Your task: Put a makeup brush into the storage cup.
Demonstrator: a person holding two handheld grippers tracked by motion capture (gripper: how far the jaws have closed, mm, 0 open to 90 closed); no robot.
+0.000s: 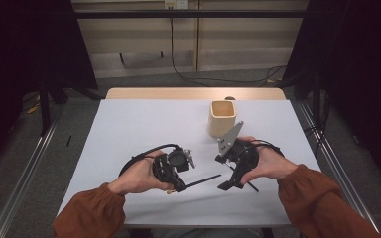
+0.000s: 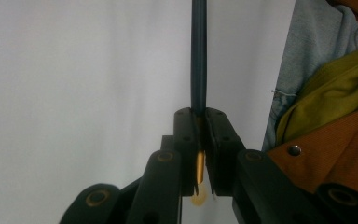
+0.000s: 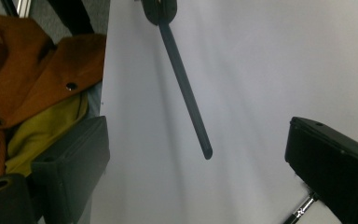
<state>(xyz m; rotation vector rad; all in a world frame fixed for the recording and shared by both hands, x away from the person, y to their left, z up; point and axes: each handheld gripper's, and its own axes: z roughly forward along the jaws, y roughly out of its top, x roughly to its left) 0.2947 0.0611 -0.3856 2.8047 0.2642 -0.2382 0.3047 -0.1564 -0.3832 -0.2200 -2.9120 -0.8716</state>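
A thin dark pen [image 1: 203, 180] points right from my left gripper [image 1: 179, 187], which is shut on its gold-tipped end low over the white table. In the left gripper view the two jaws press on the pen [image 2: 198, 56], whose shaft runs straight up from the left gripper [image 2: 199, 122]. My right gripper [image 1: 223, 173] faces it from the right with its jaws wide apart. In the right gripper view the pen's [image 3: 186, 98] free end hangs in front of the gap of the right gripper [image 3: 198, 144], touching neither jaw.
A beige square cup [image 1: 223, 118] stands upright behind the right hand. A second thin dark stick [image 1: 249, 185] lies on the white table [image 1: 144, 124] under that hand; its metal end [image 3: 303, 210] shows beside the right jaw. The table's front edge lies close to the forearms.
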